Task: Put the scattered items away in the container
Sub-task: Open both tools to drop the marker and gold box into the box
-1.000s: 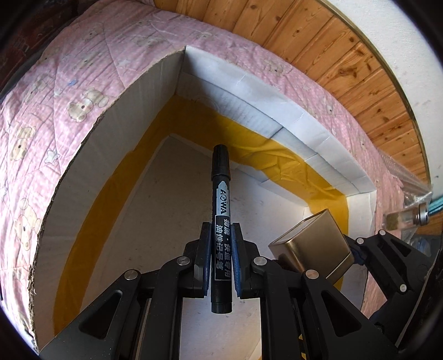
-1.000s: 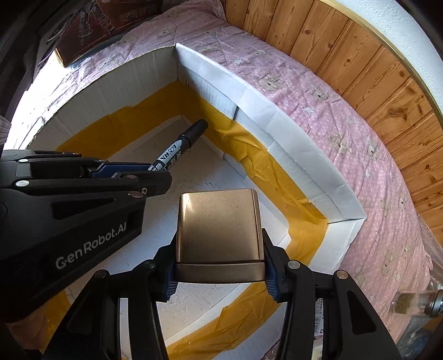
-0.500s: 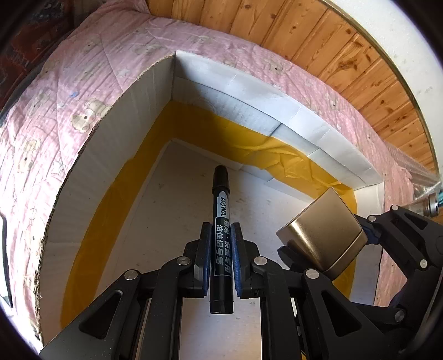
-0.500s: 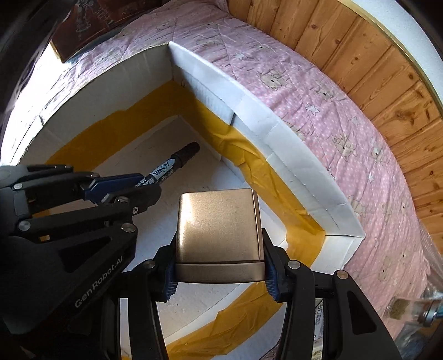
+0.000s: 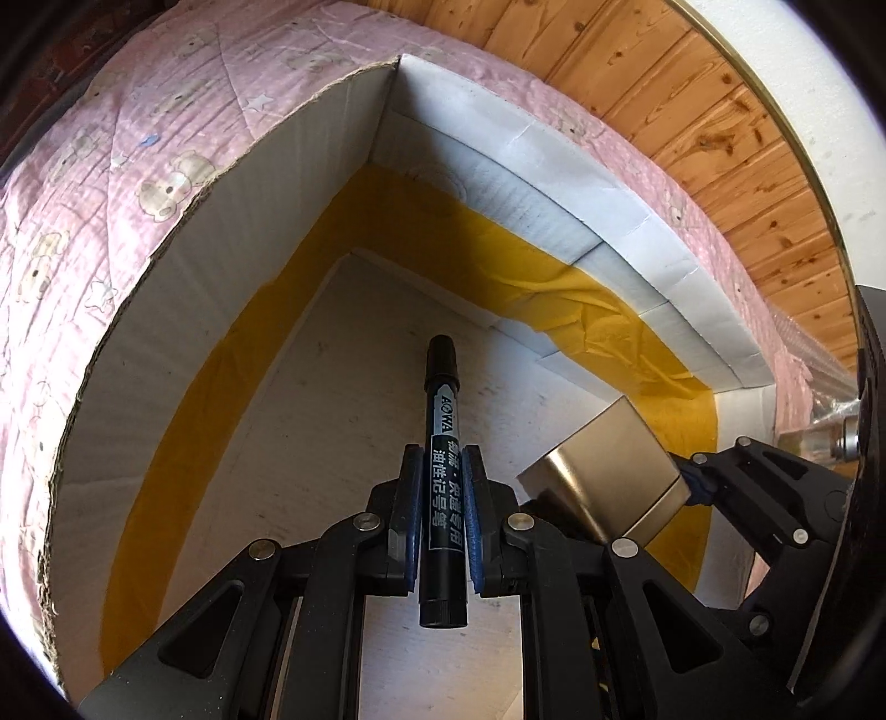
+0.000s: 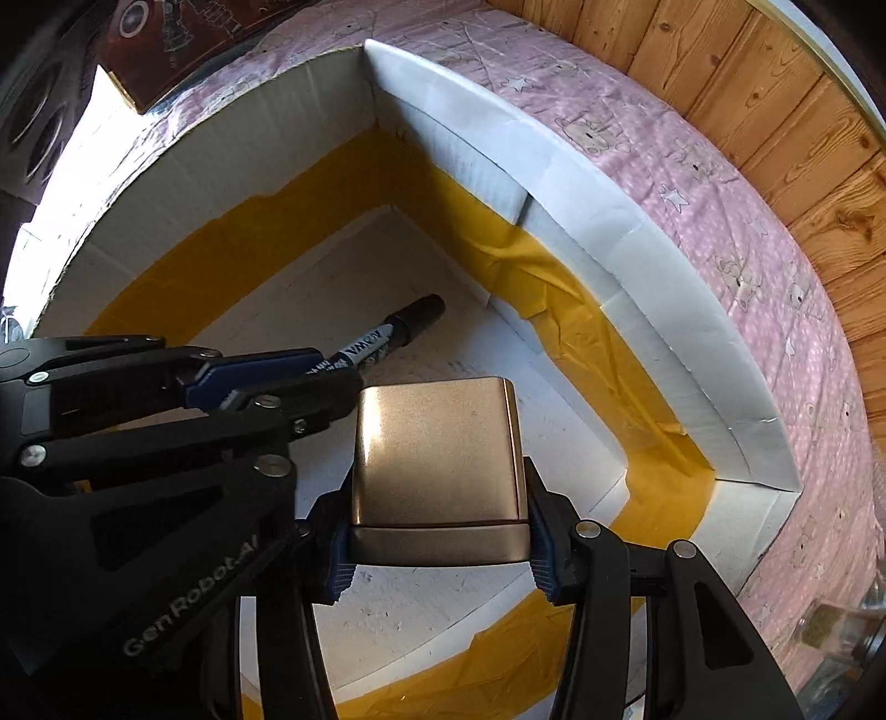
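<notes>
Both are over the open cardboard box [image 5: 232,288] on the bed – left gripper [image 5: 441,531] pinching a black marker [image 5: 441,459], right gripper [image 6: 437,545] clamped on a gold tin [image 6: 437,448].

Pink quilt [image 5: 111,183] printed with bears and stars, spread flat right up to the pine-plank wall [image 6: 775,99]. Above the planks, white plaster wall [image 5: 803,83] past a thin brass-coloured strip. Dark printed carton [image 6: 166,39] at the quilt's far-left edge. Small glass jar [image 6: 830,631] at the near-right edge, contents unclear.
</notes>
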Demonstrator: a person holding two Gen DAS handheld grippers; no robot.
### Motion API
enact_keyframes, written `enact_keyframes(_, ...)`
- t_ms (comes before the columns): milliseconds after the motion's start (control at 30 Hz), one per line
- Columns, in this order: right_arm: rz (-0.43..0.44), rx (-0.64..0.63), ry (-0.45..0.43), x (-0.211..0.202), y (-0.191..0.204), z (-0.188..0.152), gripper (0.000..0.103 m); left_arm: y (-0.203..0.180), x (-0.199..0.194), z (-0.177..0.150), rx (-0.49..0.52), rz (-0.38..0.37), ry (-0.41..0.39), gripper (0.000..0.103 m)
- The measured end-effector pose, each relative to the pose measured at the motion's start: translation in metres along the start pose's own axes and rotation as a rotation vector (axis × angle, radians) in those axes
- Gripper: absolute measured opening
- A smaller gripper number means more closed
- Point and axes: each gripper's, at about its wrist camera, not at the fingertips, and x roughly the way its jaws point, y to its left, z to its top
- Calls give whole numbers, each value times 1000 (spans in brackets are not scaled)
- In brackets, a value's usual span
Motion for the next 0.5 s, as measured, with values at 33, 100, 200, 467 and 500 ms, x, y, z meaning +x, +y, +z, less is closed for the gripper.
enact_keyframes(33, -9, 7, 7, 2, -2, 1, 51, 0, 1, 0, 1, 6, 0, 14)
enact_keyframes(100, -11, 18, 13, 3, -5, 3, 51, 1, 3, 0, -5, 15, 1, 14)
enact_keyframes(200, -9, 35, 5, 2, -6, 6, 51, 2, 5, 1, -13, 16, 6, 14)
enact_keyframes(467, -38, 90, -40, -21, -12, 8, 54, 9, -5, 2, -54, -1, -9, 39)
enact_keyframes(500, -35, 98, -51, -27, -12, 6, 54, 10, -7, 0, -63, -8, -5, 41)
